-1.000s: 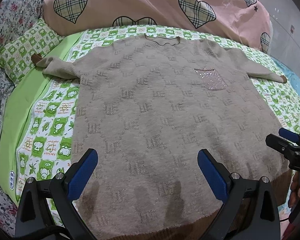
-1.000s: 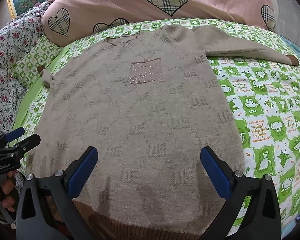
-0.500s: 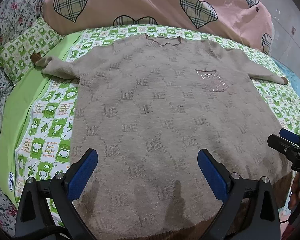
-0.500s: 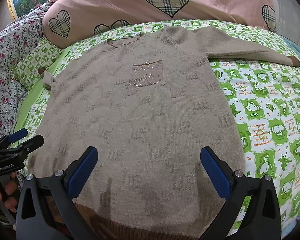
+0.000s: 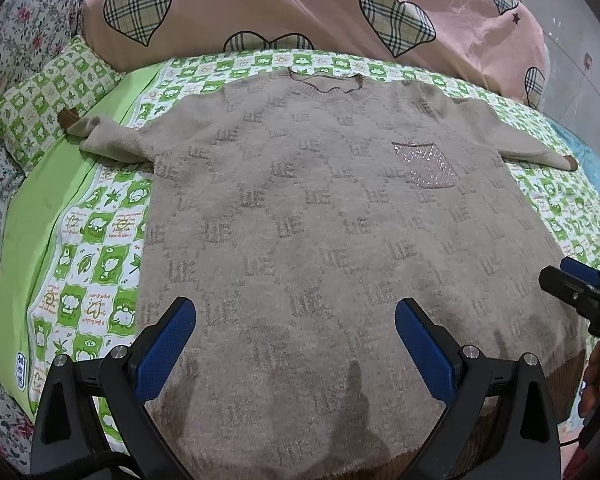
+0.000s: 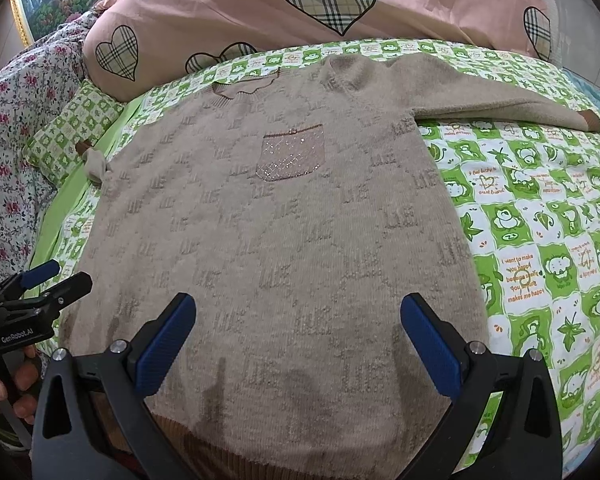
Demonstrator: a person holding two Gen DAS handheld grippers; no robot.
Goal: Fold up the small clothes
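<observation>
The beige knitted sweater (image 5: 332, 240) lies flat on the bed (image 5: 100, 240), collar away; both hand-held grippers, left (image 5: 292, 344) and right (image 6: 296, 344), hover spread apart over its near hem.

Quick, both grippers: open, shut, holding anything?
Left gripper: open, empty, above the sweater near its hem.
Right gripper: open, empty, also above the sweater near its hem.

The beige knitted sweater (image 5: 320, 240) looks fuzzy and soft, with a sparkly pocket (image 5: 426, 162). The green checked cotton bed sheet (image 6: 540, 216) looks smooth and matt.
</observation>
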